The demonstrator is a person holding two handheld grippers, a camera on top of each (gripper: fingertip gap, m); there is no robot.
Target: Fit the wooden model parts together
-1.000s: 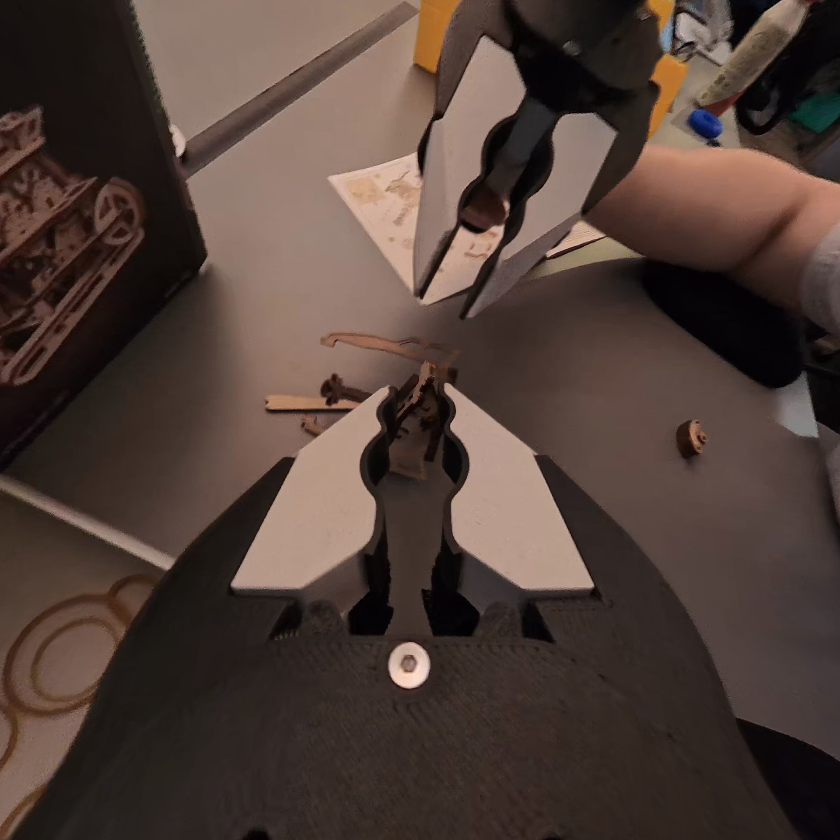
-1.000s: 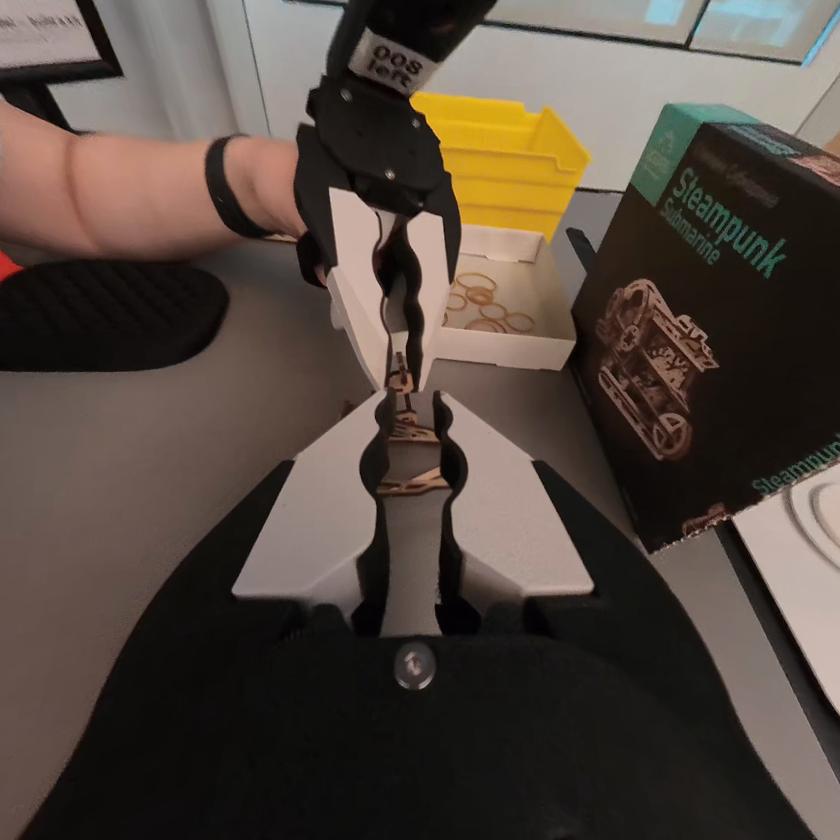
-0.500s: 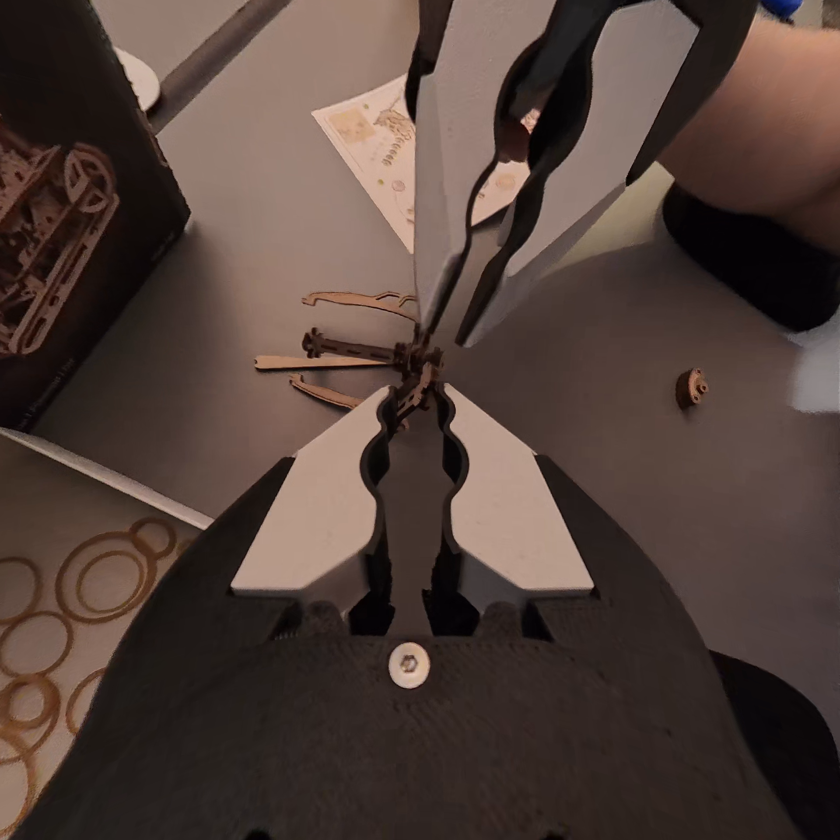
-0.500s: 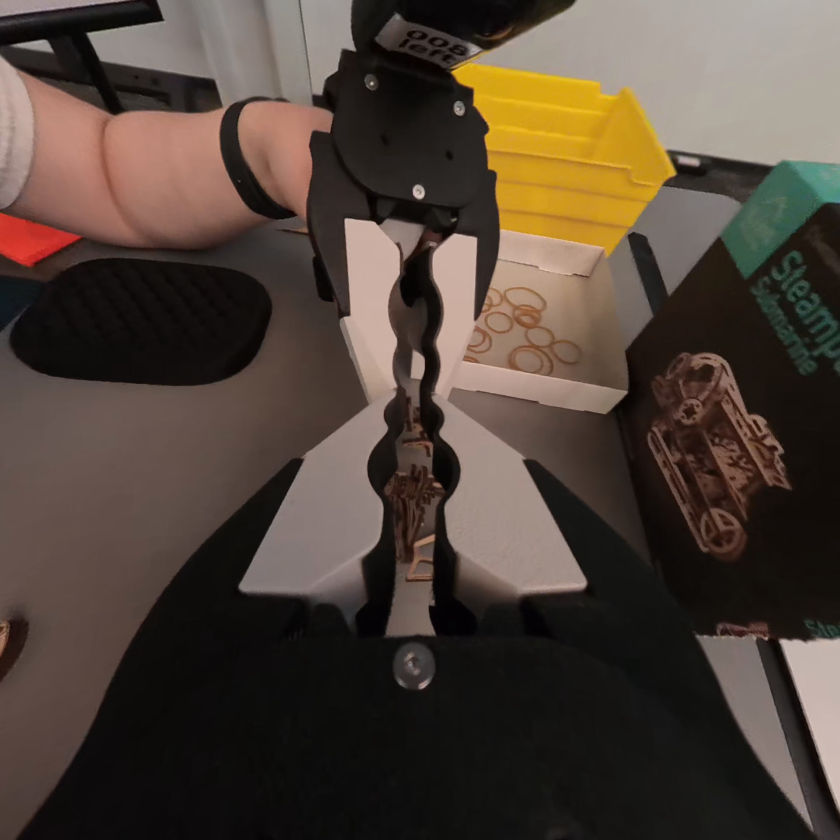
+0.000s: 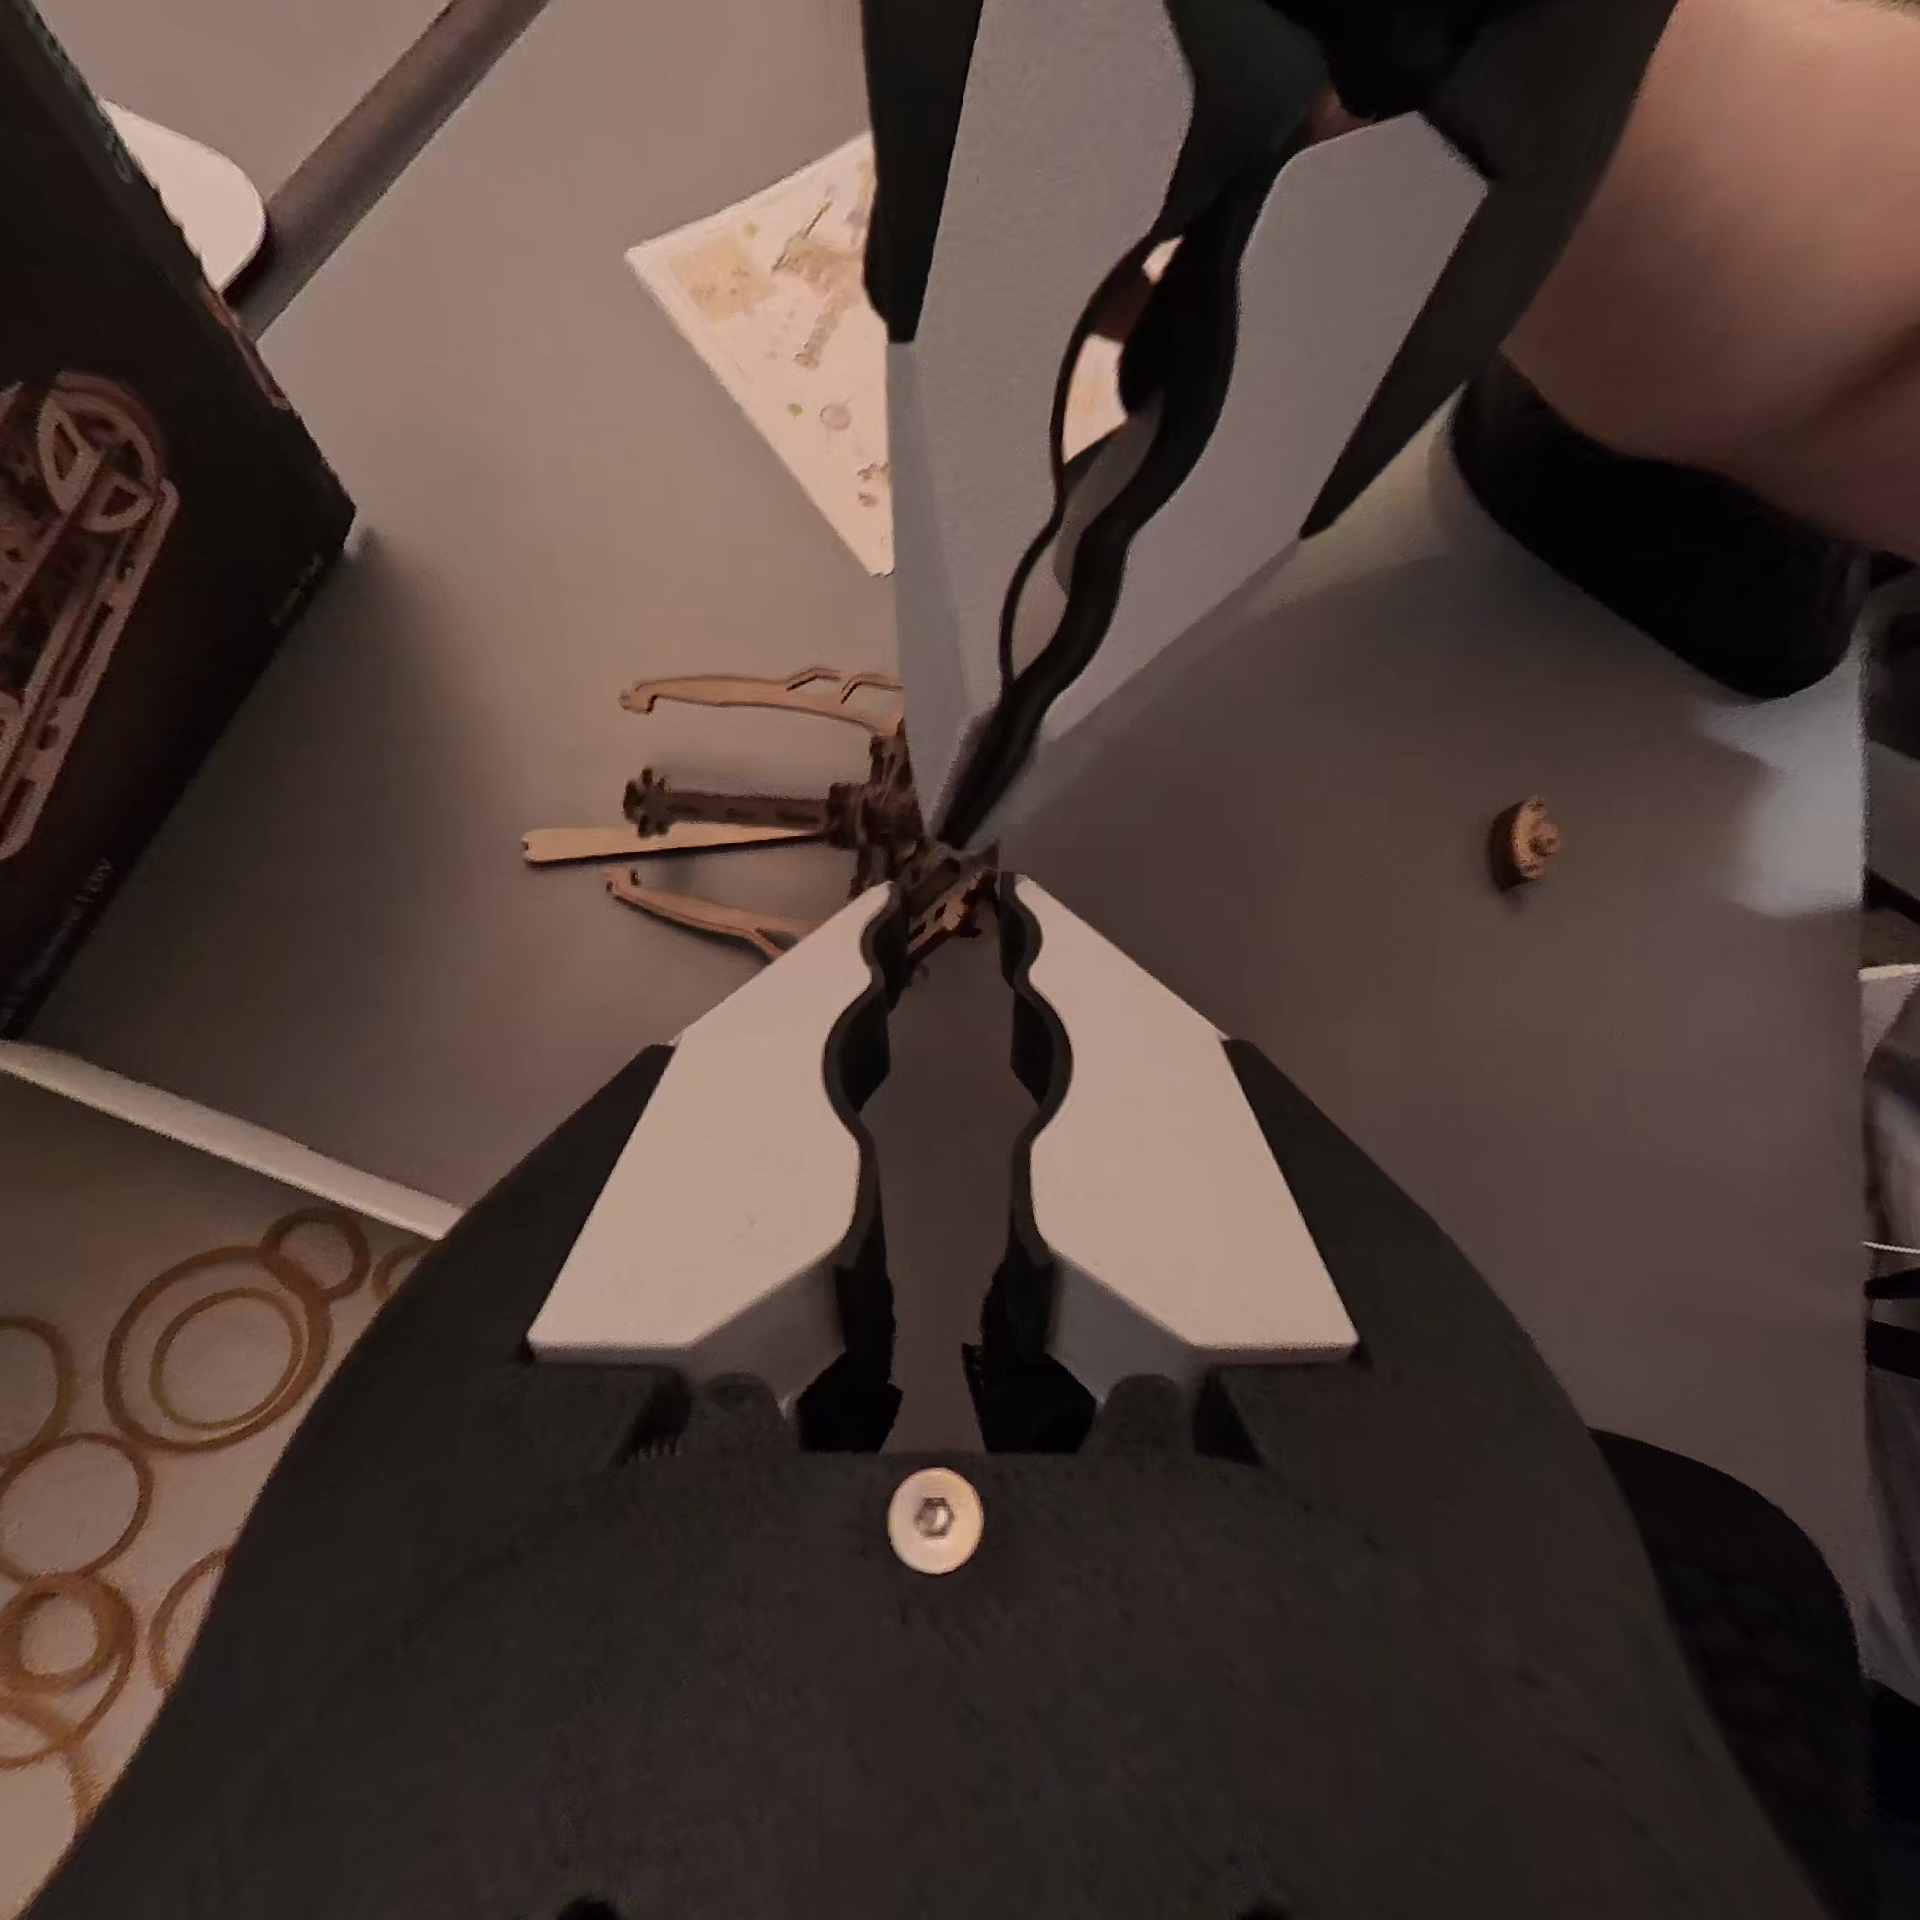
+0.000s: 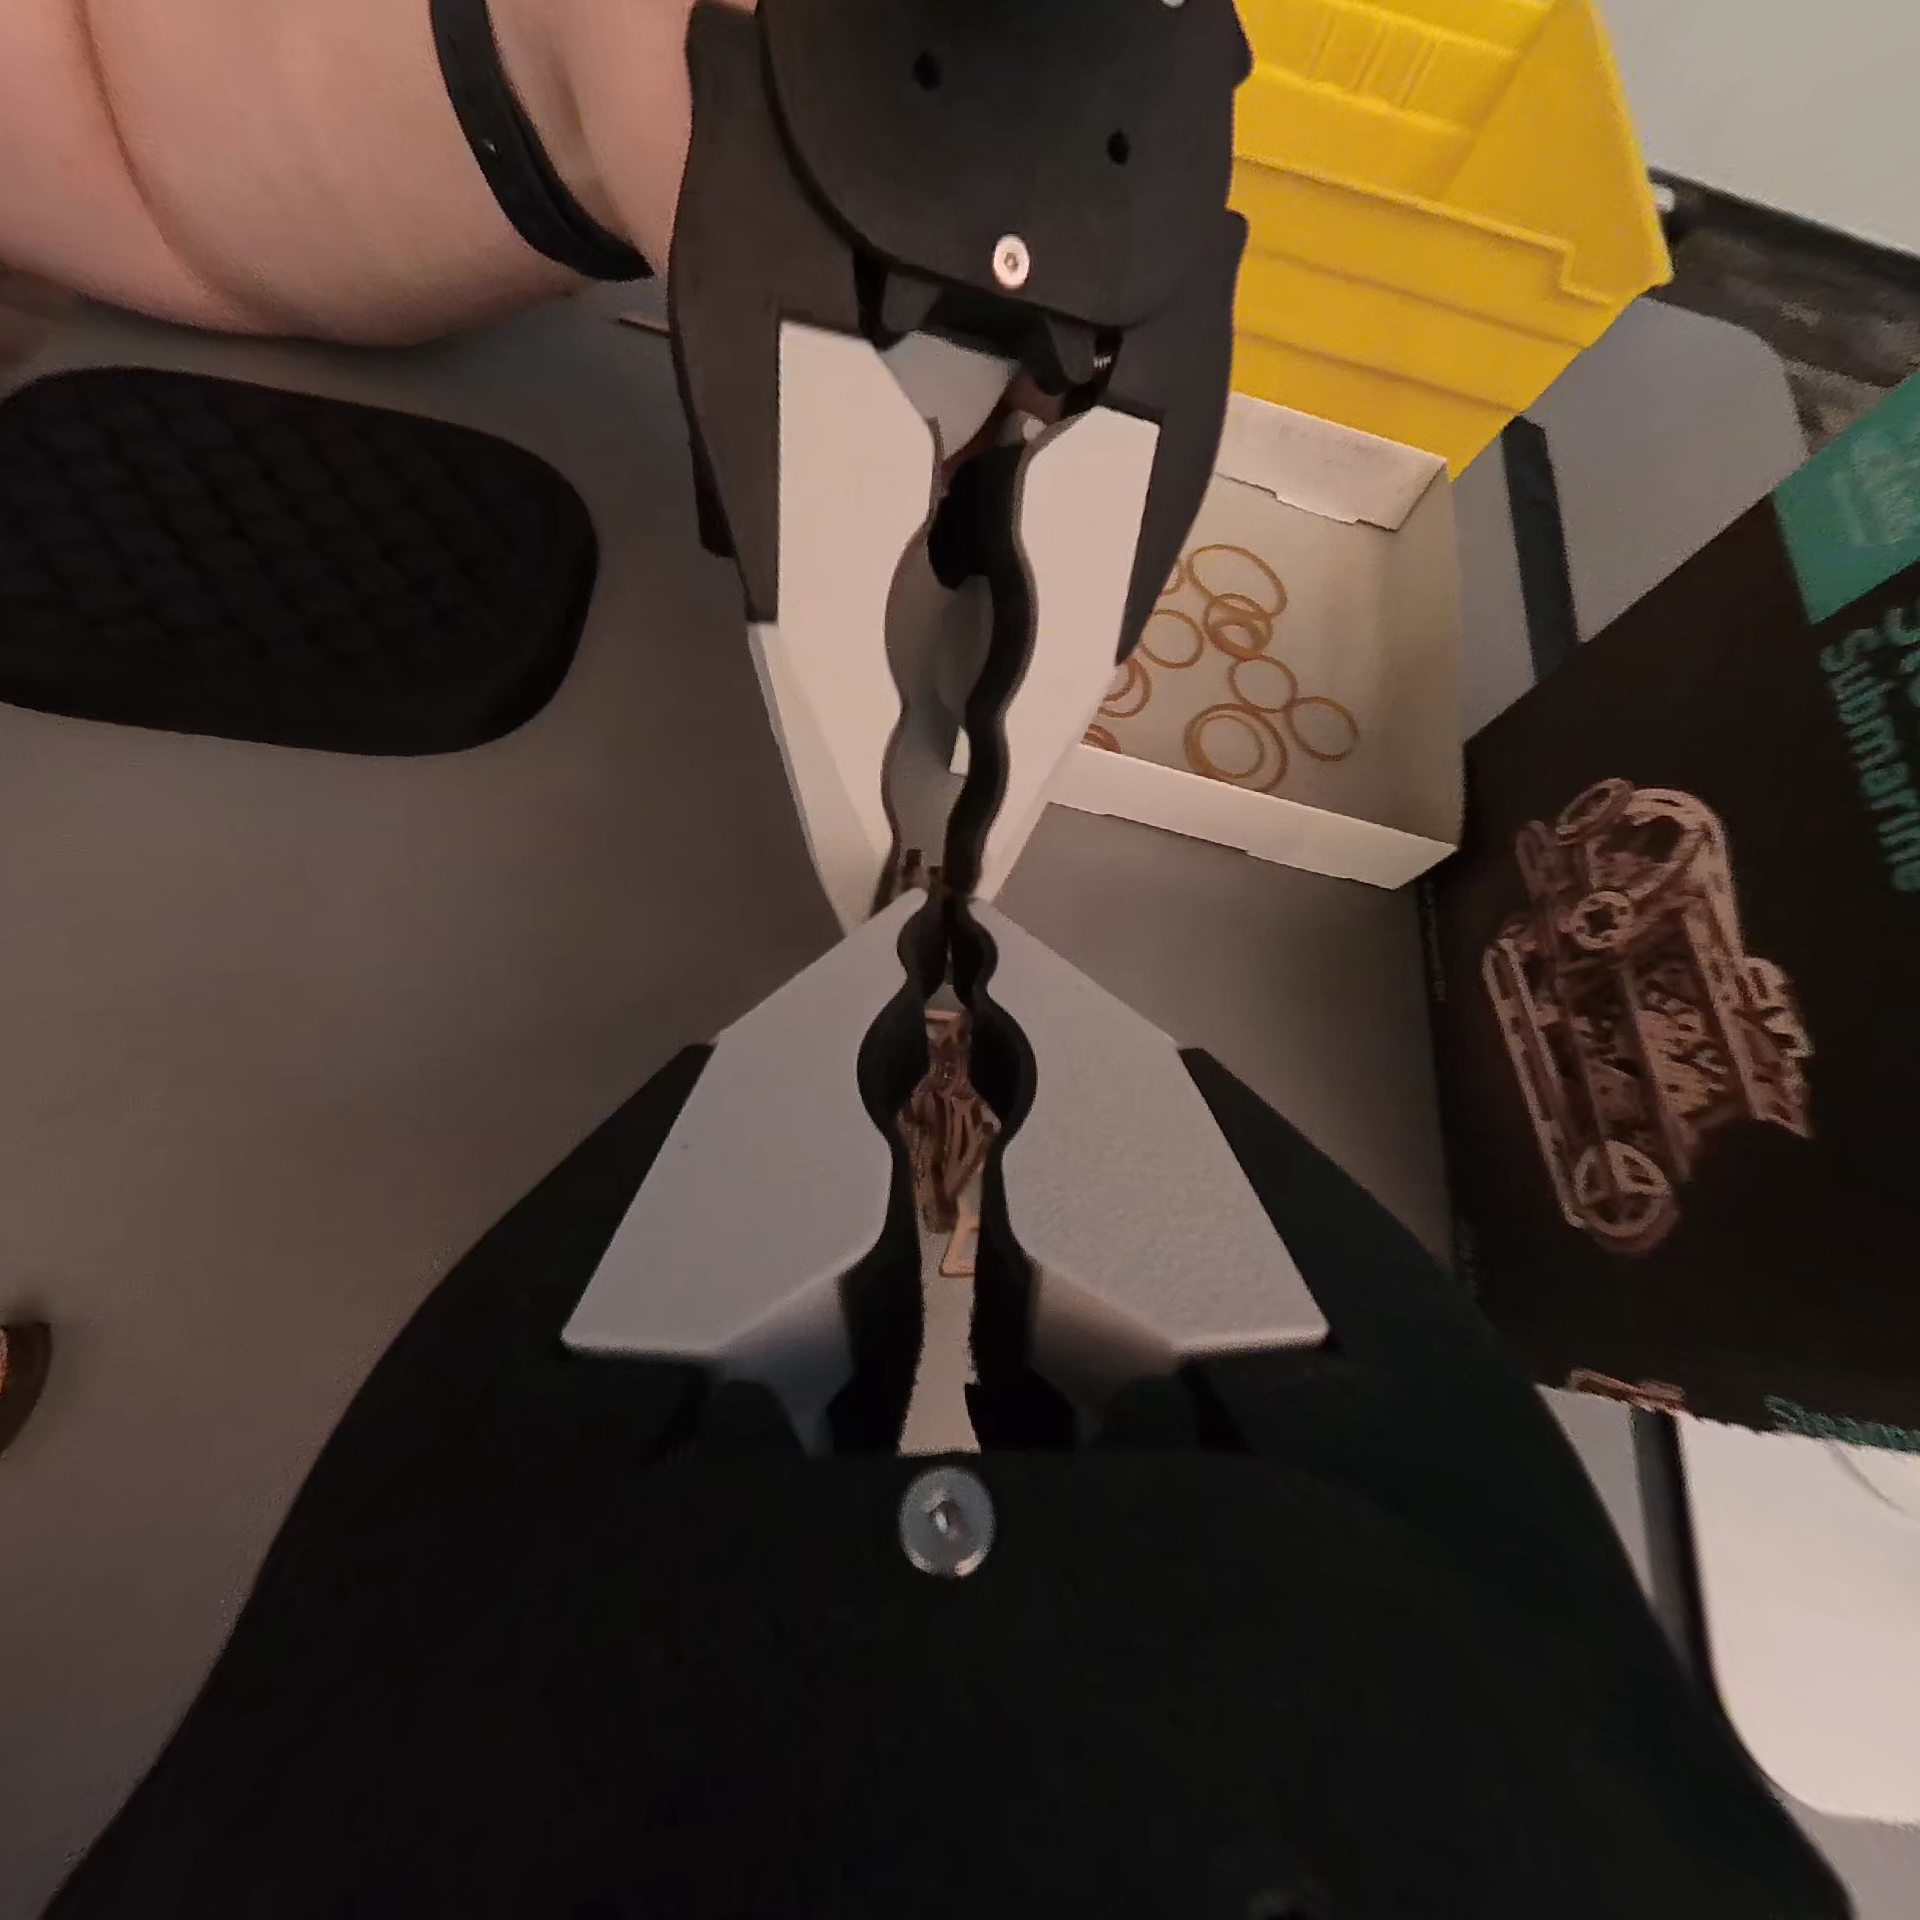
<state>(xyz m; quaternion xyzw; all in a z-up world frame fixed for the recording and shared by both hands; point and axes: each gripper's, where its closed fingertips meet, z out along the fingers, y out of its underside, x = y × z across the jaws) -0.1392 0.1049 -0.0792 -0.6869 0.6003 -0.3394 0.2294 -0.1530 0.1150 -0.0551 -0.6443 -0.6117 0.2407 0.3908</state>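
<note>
Meeting tip-to-tip: two grippers, perhaps one wooden assembly.

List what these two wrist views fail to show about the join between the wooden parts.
- Left wrist view: the joint itself, where the wooden assembly meets the right gripper, is small, dark and covered by its tips.
- Right wrist view: the left gripper hides its part; only slivers show.
- Seating cannot be judged.

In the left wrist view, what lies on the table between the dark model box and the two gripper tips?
Loose flat wooden strips and a dark toothed rod lie on the grey table between the box and the left gripper.
</note>
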